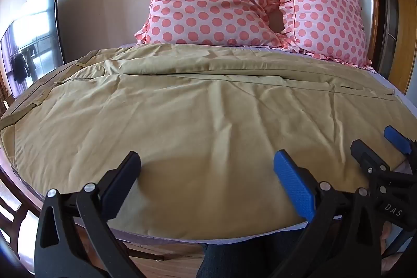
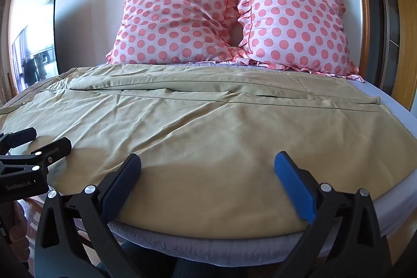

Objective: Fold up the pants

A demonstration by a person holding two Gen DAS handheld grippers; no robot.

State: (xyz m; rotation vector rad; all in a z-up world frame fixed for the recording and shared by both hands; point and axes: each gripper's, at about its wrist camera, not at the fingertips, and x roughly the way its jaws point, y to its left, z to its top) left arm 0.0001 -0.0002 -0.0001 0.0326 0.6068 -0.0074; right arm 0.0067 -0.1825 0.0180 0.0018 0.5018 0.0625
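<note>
Khaki pants [image 1: 198,106] lie spread flat across the bed, waistband at the left, legs running right; they also fill the right wrist view [image 2: 208,121]. My left gripper [image 1: 206,163] is open and empty, hovering just above the pants' near edge. My right gripper [image 2: 207,163] is open and empty over the same near edge, further right. The right gripper shows in the left wrist view [image 1: 375,142] at the right edge. The left gripper shows in the right wrist view [image 2: 44,140] at the left edge.
Two pink polka-dot pillows [image 1: 213,1] [image 2: 294,22] lean on the wall at the bed's head. A lavender sheet [image 2: 391,100] covers the mattress. A dark TV screen [image 1: 34,38] stands at the left. A wooden door frame [image 2: 365,4] is at the right. Wood floor lies below the bed's near edge.
</note>
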